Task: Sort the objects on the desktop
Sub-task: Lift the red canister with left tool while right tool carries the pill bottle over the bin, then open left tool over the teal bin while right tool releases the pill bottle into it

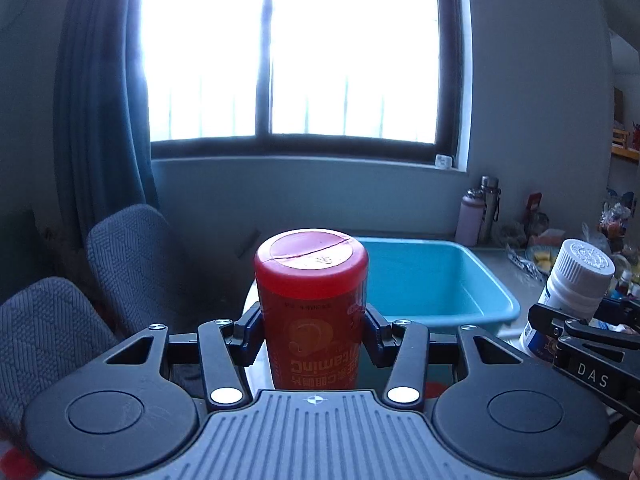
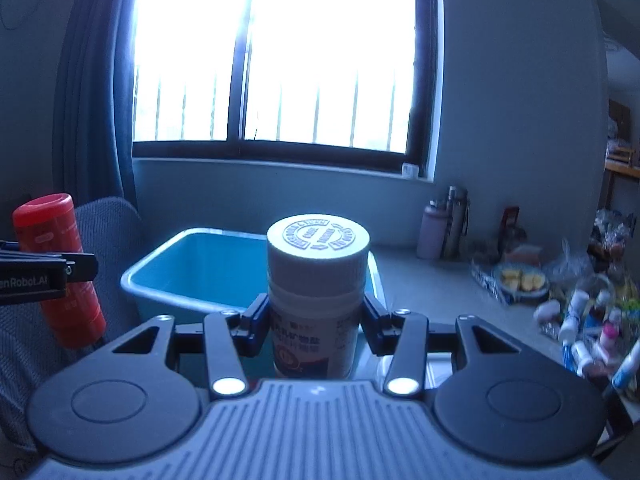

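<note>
Carry step: left gripper (image 1: 312, 330) jaws clamp red tub (image 1: 311, 300), right gripper (image 2: 316, 326) w/ white bottle (image 2: 317, 292) (both aloft). Next, probably: lower into bin (image 2: 168, 276), release.

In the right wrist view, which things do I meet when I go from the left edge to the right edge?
Red bottle held in the left tongs → blue tub → white bottle held in the right tongs → pink flask → plate of yellow food → pile of small bottles and tubes.
</note>
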`<state>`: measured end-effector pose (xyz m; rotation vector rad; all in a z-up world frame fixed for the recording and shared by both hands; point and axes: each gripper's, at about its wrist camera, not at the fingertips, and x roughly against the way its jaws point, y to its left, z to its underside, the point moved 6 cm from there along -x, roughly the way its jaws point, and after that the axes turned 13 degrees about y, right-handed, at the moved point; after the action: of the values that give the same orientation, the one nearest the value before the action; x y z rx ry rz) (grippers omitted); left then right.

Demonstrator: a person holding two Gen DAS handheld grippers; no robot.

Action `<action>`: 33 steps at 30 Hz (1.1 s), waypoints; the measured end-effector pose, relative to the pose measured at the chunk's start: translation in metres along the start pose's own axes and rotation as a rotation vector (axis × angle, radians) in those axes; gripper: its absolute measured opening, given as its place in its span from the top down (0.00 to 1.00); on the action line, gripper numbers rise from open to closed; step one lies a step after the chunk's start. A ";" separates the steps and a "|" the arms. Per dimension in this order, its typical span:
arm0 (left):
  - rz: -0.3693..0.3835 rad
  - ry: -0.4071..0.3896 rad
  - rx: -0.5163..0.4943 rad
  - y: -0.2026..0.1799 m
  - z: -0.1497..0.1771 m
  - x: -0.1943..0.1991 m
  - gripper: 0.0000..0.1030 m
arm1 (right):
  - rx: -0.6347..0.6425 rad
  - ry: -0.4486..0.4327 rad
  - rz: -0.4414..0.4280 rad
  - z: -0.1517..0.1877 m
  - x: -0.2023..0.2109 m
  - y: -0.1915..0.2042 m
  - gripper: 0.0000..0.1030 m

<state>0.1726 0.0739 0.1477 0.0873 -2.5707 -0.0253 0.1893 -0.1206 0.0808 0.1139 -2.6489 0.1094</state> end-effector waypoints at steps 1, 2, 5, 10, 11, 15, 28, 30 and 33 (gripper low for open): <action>0.004 -0.003 -0.002 -0.001 -0.009 -0.004 0.52 | 0.001 -0.009 0.001 -0.008 -0.004 0.000 0.54; 0.009 -0.005 -0.004 -0.002 -0.017 -0.009 0.52 | 0.000 -0.015 0.002 -0.014 -0.009 0.000 0.54; 0.014 -0.007 -0.012 -0.007 -0.038 -0.027 0.52 | -0.002 -0.030 0.004 -0.033 -0.025 -0.001 0.54; 0.027 0.028 -0.014 -0.017 -0.060 -0.072 0.52 | -0.009 -0.005 0.004 -0.048 -0.067 -0.008 0.54; 0.029 0.037 -0.016 -0.019 -0.062 -0.082 0.52 | -0.010 0.003 0.005 -0.049 -0.076 -0.010 0.54; 0.024 0.074 -0.031 -0.026 -0.063 -0.124 0.52 | -0.003 0.041 0.002 -0.050 -0.111 -0.015 0.54; 0.000 0.070 -0.021 -0.032 -0.059 -0.169 0.07 | 0.063 0.060 -0.005 -0.044 -0.145 -0.017 0.17; 0.001 0.063 -0.023 -0.033 -0.055 -0.159 0.07 | 0.058 0.053 -0.011 -0.040 -0.137 -0.017 0.17; -0.004 0.050 -0.024 -0.035 -0.042 -0.138 0.07 | 0.051 0.038 -0.011 -0.030 -0.119 -0.017 0.17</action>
<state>0.3128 0.0485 0.1076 0.0827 -2.5193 -0.0543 0.3095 -0.1268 0.0525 0.1418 -2.6078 0.1734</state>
